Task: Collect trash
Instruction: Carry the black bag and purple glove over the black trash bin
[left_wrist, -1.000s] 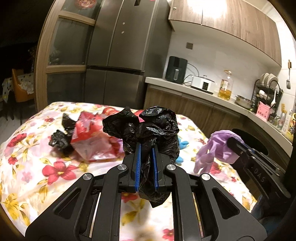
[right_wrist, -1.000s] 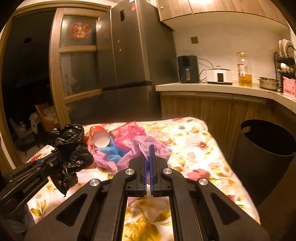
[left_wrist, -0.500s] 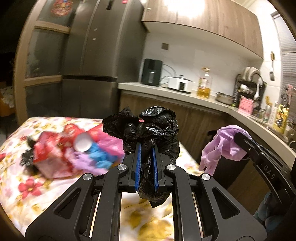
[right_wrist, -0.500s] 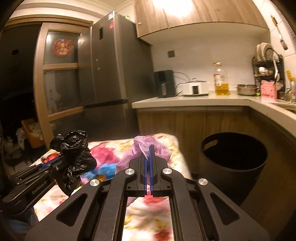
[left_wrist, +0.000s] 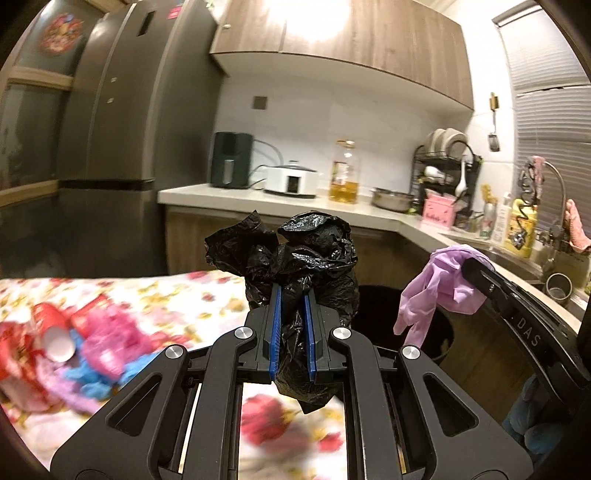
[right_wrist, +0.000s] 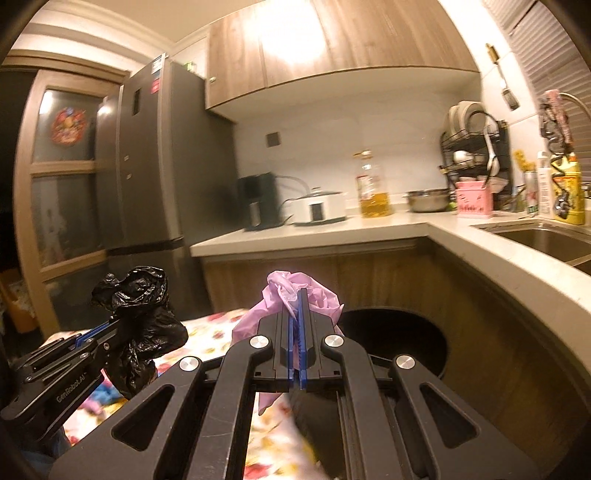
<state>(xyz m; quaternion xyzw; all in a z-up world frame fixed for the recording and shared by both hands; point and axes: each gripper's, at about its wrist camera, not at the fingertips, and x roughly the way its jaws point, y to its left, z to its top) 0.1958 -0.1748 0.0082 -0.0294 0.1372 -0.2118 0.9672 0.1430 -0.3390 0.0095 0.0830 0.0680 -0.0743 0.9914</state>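
A crumpled black plastic bag (left_wrist: 303, 266) was clenched between the blue pads of the left gripper (left_wrist: 291, 314), held in the air above the floral-clothed table (left_wrist: 177, 295). Beside it, the right gripper (right_wrist: 298, 317) was clamped on a lilac glove (right_wrist: 295, 295) that hung limp. Both were raised near a black bin (right_wrist: 406, 339) standing past the table's far edge, against the wooden counter (right_wrist: 369, 229). More trash, a red cup (left_wrist: 55, 332) and pink and blue scraps, lay blurred at the table's left edge.

Black left gripper (left_wrist: 291, 325), blue fingers (left_wrist: 275, 332) (silver screws), white lettering.
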